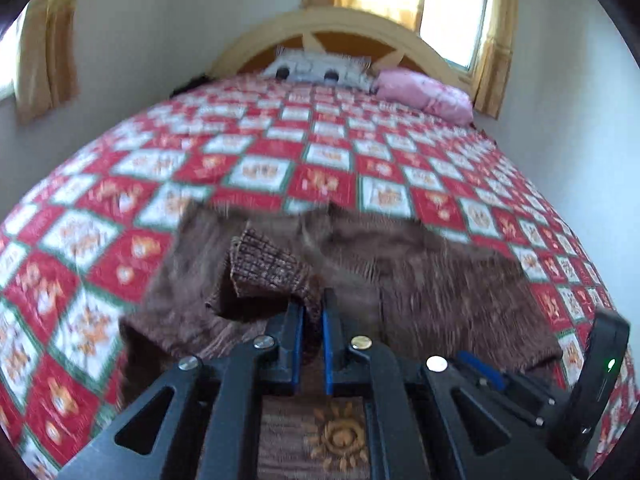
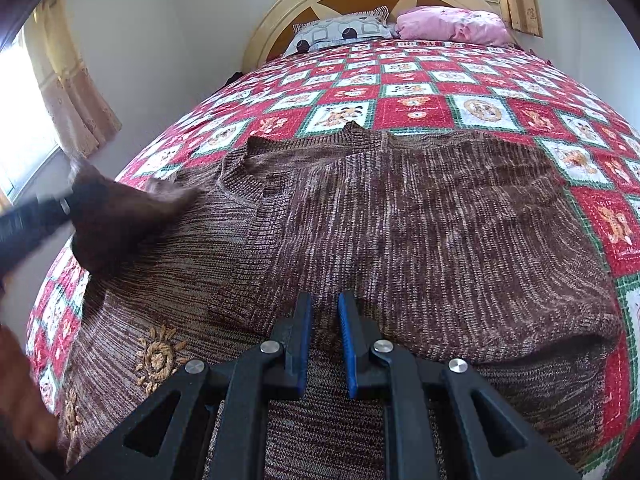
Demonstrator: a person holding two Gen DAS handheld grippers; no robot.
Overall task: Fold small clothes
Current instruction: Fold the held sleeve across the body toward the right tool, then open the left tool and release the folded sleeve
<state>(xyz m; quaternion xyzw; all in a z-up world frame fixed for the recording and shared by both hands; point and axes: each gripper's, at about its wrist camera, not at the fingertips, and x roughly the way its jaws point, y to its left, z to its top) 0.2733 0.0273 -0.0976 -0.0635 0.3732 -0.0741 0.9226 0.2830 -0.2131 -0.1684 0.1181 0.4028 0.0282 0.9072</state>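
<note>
Sweater (image 2: 420, 220) is spread across the bedspread (image 2: 420, 92), long axis crosswise, its left edge pinched in the closed left gripper (image 1: 314, 312) while the closed right gripper (image 2: 325, 320) clamps the near hem at center.

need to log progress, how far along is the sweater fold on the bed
Early. Done: the brown sweater lies spread on the checked bedspread. In hand: the left gripper is shut on a lifted sleeve end, and the right gripper pinches the near hem. Left: bringing that sleeve across, the other side, then the body folds.
</note>
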